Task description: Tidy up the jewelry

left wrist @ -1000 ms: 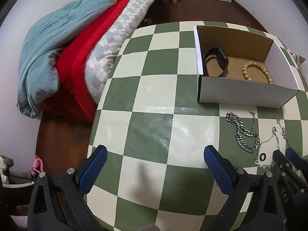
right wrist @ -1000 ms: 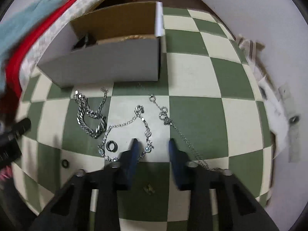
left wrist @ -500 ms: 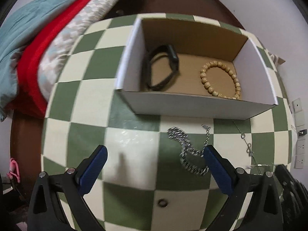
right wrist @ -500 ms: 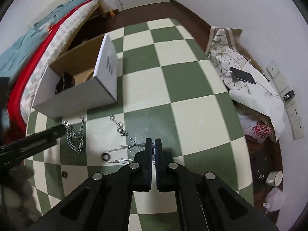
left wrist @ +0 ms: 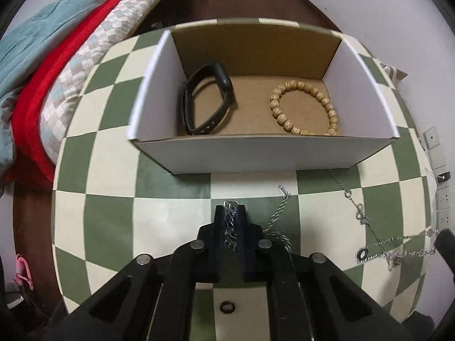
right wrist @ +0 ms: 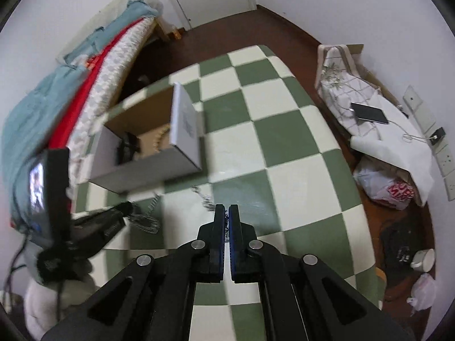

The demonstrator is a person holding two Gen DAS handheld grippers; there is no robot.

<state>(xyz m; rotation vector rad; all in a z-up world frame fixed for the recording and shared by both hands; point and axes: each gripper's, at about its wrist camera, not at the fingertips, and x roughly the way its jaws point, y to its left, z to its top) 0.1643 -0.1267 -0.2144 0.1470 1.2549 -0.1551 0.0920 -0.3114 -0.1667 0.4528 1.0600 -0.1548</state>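
- While the chunky silver chain (left wrist: 231,221) sits bunched between its fingers, the left gripper (left wrist: 230,213) is clamped down on it, jaws nearly together, with a twisted tail of links (left wrist: 280,207) trailing off to the right over the table
- Over on the other side, the right gripper (right wrist: 226,213) has its jaws pressed almost flat against each other, and a bit of thin chain (right wrist: 226,216) shows pinched in the slit between the blue pads
- From the left wrist view that thin silver chain (left wrist: 398,248) hangs stretched out to the right, running to a dark gripper tip at the frame edge, a small ring (left wrist: 362,253) dangling at its near end
- One more fine chain (left wrist: 355,204) lies on the table, running from the box's front corner down toward the stretched one
- Just ahead of the left gripper stands the open cardboard box (left wrist: 256,156), white outside, brown inside
- Inside it, a black wristband (left wrist: 207,99) lies on the left and a wooden bead bracelet (left wrist: 304,108) on the right, well apart from each other
- Nearer the camera, a small dark ring (left wrist: 227,307) rests on the table (left wrist: 99,213) below the left gripper's arms
- All of it sits on a green and cream checked tabletop, with a bed (left wrist: 57,56) in teal, red and patterned covers off to the left
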